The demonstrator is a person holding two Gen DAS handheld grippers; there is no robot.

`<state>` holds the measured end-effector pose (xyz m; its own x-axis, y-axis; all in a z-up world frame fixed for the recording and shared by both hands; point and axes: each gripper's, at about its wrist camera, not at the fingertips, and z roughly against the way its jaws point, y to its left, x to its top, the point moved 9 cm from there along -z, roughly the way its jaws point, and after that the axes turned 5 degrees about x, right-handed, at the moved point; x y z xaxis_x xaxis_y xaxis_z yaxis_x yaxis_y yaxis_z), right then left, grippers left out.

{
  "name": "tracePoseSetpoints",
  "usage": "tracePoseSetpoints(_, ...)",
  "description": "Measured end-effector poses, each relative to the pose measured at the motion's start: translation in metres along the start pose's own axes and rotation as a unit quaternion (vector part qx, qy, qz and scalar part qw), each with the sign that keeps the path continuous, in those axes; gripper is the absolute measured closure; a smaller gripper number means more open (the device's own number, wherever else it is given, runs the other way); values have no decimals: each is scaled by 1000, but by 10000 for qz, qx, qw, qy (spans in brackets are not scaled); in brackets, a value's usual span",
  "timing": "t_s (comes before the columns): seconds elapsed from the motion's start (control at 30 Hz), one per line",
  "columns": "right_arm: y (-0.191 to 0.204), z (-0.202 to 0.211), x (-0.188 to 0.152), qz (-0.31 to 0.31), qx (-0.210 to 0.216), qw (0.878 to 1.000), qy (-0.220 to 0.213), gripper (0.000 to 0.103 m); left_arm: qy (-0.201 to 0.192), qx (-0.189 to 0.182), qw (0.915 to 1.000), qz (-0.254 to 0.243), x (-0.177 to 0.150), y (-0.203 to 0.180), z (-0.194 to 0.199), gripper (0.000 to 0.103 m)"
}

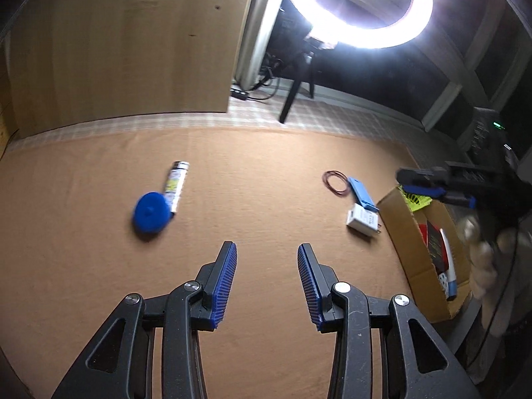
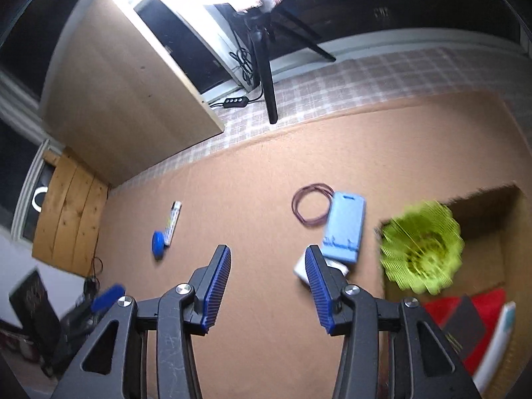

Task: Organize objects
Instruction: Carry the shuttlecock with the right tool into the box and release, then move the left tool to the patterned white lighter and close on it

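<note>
My left gripper (image 1: 267,252) is open and empty above the brown mat. A blue round lid (image 1: 150,212) and a printed tube (image 1: 175,184) lie ahead to its left. A wire loop (image 1: 335,183), a light blue case (image 1: 362,193) and a white charger (image 1: 363,222) lie to the right. My right gripper (image 2: 267,254) is open and empty; it also shows in the left wrist view (image 1: 432,183). A blurred yellow-green ribbed object (image 2: 421,249) is in the air over the cardboard box (image 2: 508,259). The case (image 2: 345,226), loop (image 2: 311,207), lid (image 2: 159,242) and tube (image 2: 173,222) lie ahead of it.
The box (image 1: 399,229) stands at the mat's right edge and holds red, black and white items (image 2: 472,319). A wooden panel (image 1: 126,43) stands at the back left. A ring light on a tripod (image 1: 292,96) stands behind the mat on checked cloth.
</note>
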<state>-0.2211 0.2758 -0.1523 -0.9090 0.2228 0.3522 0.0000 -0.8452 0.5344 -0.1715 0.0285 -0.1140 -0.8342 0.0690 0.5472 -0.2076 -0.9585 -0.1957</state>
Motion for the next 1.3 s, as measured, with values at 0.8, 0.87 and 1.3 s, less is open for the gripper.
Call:
tracePoseSetpoints(0.8,-21,-124,30,-25,-898,9918,911,56,128,309,9965,768,-28,96,8,62)
tracePoseSetpoints(0.87,-19,-125,28,-73,-826,9924,910,55,147,293,9964,782,-28,97,6,62)
tracePoseSetpoints(1.3,30,-140,-16,149,-93,9898,1413,55,290,290,9961,785,-27,102,-11,62)
